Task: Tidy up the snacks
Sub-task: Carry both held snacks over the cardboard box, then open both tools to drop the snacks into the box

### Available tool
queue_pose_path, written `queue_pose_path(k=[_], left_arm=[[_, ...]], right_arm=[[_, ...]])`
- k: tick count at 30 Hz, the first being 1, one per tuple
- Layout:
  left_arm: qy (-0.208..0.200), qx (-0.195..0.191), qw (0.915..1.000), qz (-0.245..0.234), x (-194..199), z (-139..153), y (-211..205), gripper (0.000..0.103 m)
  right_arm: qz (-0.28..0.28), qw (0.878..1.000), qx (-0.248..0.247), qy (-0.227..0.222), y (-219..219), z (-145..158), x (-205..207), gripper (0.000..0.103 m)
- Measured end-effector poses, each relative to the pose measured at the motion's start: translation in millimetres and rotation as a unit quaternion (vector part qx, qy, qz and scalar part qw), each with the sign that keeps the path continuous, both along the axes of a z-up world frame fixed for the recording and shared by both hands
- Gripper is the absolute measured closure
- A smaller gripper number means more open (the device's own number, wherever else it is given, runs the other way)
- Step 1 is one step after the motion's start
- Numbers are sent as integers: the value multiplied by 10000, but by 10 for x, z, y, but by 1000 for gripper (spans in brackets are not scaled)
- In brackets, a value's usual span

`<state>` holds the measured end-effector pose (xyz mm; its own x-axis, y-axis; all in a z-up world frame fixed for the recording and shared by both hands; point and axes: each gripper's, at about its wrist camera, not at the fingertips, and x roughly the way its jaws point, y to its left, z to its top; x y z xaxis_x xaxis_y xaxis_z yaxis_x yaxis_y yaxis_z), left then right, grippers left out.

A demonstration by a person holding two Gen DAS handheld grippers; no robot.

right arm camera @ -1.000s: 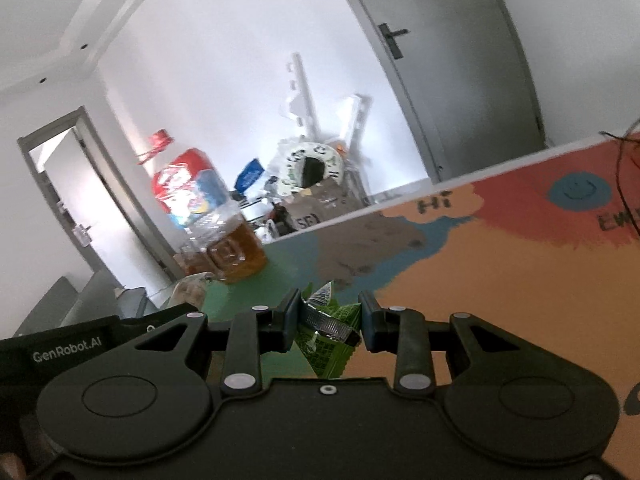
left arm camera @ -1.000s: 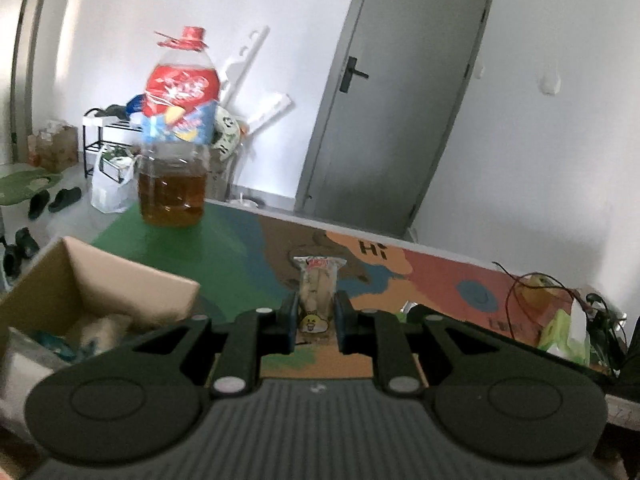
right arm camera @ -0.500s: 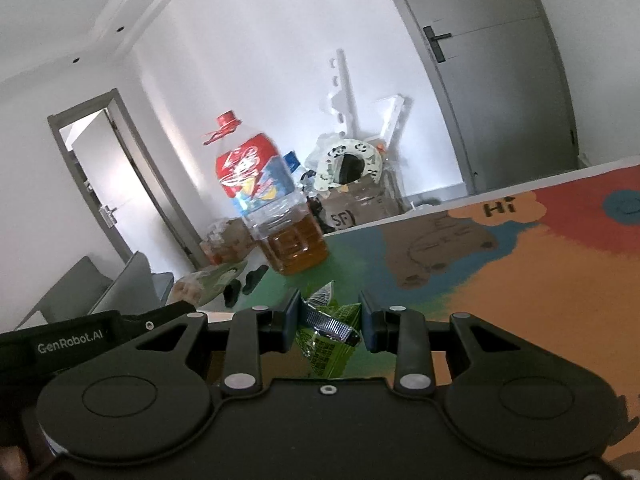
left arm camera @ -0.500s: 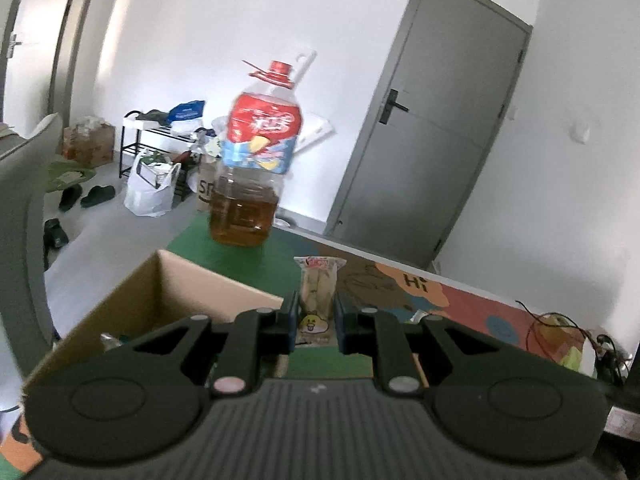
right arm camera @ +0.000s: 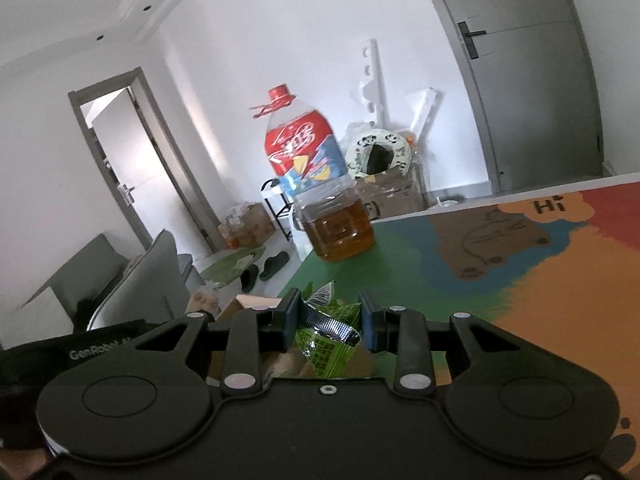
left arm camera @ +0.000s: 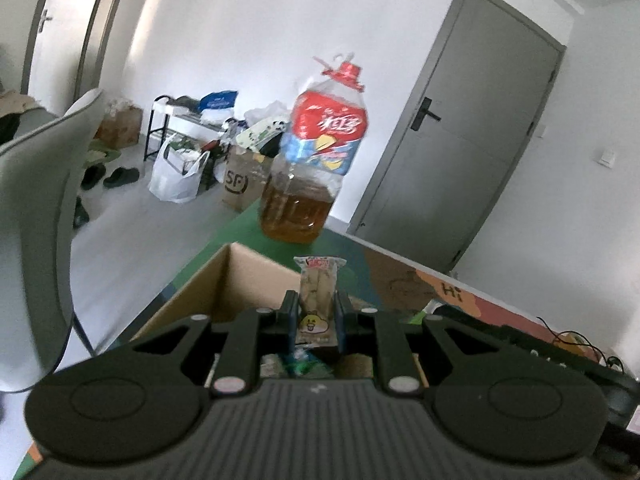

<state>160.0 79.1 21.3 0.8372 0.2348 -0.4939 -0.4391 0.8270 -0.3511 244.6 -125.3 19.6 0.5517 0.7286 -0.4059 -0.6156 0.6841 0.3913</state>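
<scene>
Beside the cardboard box (left arm camera: 256,276), which I take as my landmark, the biggest thing is the oil jug (left arm camera: 316,160), standing upright on the green part of the table mat (right arm camera: 540,300) just beyond the box's far wall. It looks heavy and tall, and I judge it the one obstacle worth minding if I overshoot the box. A grey chair back (left arm camera: 36,220) rises to the left of the box, off the table and well clear of it.

The box itself is open-topped, stiff-walled, with a few wrapped items already lying inside, too dim to name.

My left gripper (left arm camera: 317,316) hangs over the box's open top, its fingers clamped on a clear-wrapped snack bar (left arm camera: 318,292) that stands upright between them, held by its lower end. I reckon it is light and fairly stiff, with a slick film, so a grip low across the flat faces suits it and it should drop cleanly.

My right gripper (right arm camera: 329,324) sits near the box's right edge, over the mat, its fingers pinched on a green foil snack packet (right arm camera: 326,340), caught across its crimped silver seam. That one I judge soft, crinkly and nearly weightless; the seam is the firmest place to hold, since the pouch body would squash and slip.
</scene>
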Motion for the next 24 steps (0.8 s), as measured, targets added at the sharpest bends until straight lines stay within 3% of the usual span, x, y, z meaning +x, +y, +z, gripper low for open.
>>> queue_pose_path(k=[11, 24], left_arm=[[57, -365, 9990, 262, -101, -192, 378, 81], [-15, -565, 9969, 546, -420, -224, 718, 81]], right_arm=[[285, 9995, -137, 96, 334, -41, -58, 71], [472, 9982, -357, 76, 741, -48, -159, 71]])
